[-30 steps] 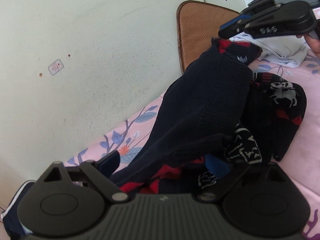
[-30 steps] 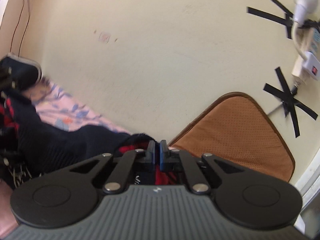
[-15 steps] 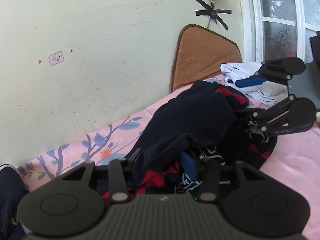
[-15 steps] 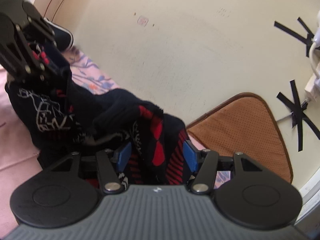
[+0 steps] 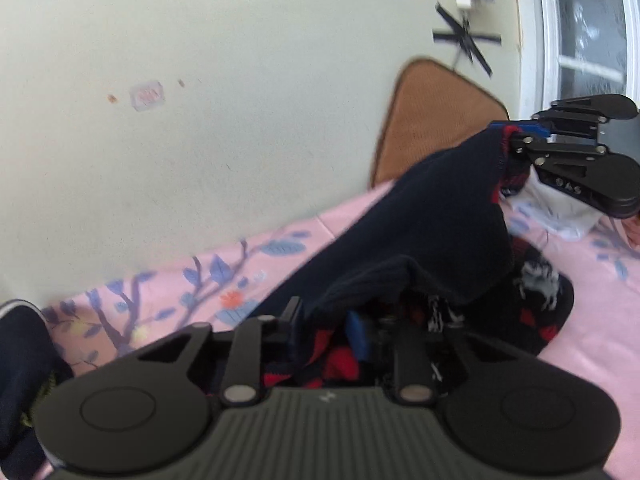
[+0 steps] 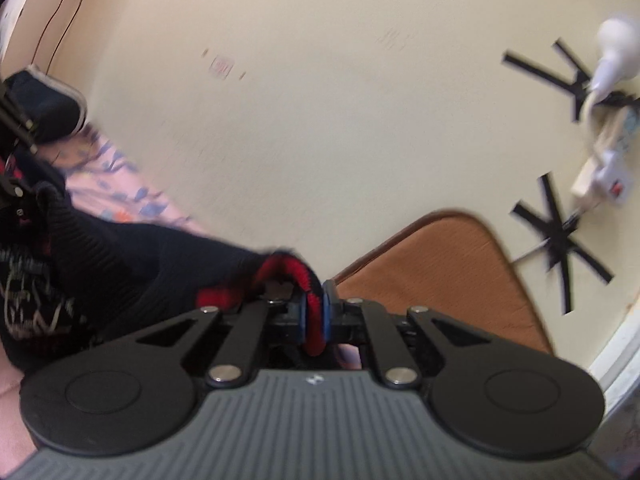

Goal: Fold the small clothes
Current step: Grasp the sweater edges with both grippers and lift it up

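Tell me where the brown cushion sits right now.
The brown cushion leans upright against the pale wall at the back of the pink bedsheet, beyond the dark sweater, below the black tape crosses.

A pale wall (image 5: 240, 80) backs a pink floral bedsheet (image 5: 200, 292); a brown cushion (image 6: 452, 276) leans beside a white-framed window (image 5: 580, 32).

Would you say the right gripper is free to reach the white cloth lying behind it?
Probably not: the right gripper is shut on the dark sweater, so the white cloth stays out of reach until it lets go.

dark garment (image 5: 16, 360) cut off at left edge, wall sticker (image 5: 147, 95) blurred, unreadable
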A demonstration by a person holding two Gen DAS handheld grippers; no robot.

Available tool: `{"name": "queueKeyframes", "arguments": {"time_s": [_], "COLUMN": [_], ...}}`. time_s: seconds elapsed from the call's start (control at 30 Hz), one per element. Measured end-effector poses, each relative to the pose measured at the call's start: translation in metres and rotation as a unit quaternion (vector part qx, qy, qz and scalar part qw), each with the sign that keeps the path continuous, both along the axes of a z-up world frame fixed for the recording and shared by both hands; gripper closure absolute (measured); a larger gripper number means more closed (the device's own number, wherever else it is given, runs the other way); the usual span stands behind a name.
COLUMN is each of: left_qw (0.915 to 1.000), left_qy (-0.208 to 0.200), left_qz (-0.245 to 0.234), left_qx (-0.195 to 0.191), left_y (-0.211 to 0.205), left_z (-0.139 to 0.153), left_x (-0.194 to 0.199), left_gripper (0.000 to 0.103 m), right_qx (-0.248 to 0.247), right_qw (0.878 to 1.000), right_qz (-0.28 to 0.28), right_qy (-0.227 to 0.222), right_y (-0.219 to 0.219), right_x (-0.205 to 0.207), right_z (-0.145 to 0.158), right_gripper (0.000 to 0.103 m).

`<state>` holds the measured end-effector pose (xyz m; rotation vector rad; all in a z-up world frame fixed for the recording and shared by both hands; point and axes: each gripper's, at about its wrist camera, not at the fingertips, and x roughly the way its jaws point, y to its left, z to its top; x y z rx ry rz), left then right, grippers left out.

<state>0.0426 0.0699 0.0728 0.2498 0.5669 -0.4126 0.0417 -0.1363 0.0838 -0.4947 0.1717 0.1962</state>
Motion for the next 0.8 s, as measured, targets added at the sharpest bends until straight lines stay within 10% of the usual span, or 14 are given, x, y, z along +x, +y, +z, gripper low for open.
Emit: {"name": "queueKeyframes", "arguments": {"time_s": [0.37, 0.8], "left_qw": [0.9732, 0.8687], "left_qy": [-0.157, -0.44], "left_qz": [0.061, 0.077], "left_qx": [-0.156, -0.215], "left_y": [0.056, 0.064], "left_z": [0.122, 0.282], "left_x": [-0.091, -0.272], "left_gripper": [0.091, 0.091], "right_qx": [0.049, 0.079], "right_qw": [0.982, 0.925], "right_qz": [0.007, 0.059], "right_qy": [-0.183, -0.367], "right_y": [-0.003, 0.0], "right_x": [-0.086, -0.231], "right_z": [0.113, 0.255], "right_gripper": [0.093, 0.093]}}
